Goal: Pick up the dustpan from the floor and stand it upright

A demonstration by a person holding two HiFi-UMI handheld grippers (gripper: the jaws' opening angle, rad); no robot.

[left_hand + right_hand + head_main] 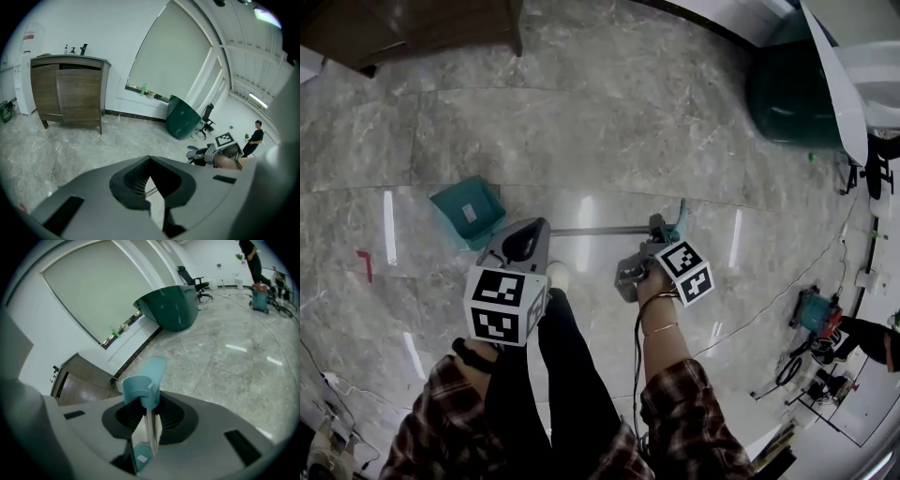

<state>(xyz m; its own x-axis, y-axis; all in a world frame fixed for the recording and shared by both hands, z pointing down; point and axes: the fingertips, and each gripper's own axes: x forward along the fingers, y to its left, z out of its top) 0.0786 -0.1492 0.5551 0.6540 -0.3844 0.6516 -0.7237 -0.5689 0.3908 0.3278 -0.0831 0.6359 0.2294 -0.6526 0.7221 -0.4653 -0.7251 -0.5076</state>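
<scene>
One teal dustpan (469,211) is seen against the grey floor (609,122). Its pan is at ten o'clock from the left gripper (525,236), and its single thin rod (600,230) is stretched toward three o'clock. Of the two grippers, the right gripper (654,230) is clamped on the rod just below its teal grip, while the left gripper's jaws are drawn together on nothing, the rod only glimpsed past them.

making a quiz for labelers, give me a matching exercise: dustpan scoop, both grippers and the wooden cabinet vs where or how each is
1 dustpan scoop
2 right gripper
3 left gripper
4 wooden cabinet

a jaws together, empty
b against the white wall
c teal, at the far end of the handle
d clamped on the handle

Pairs: 1-c, 2-d, 3-a, 4-b
</scene>
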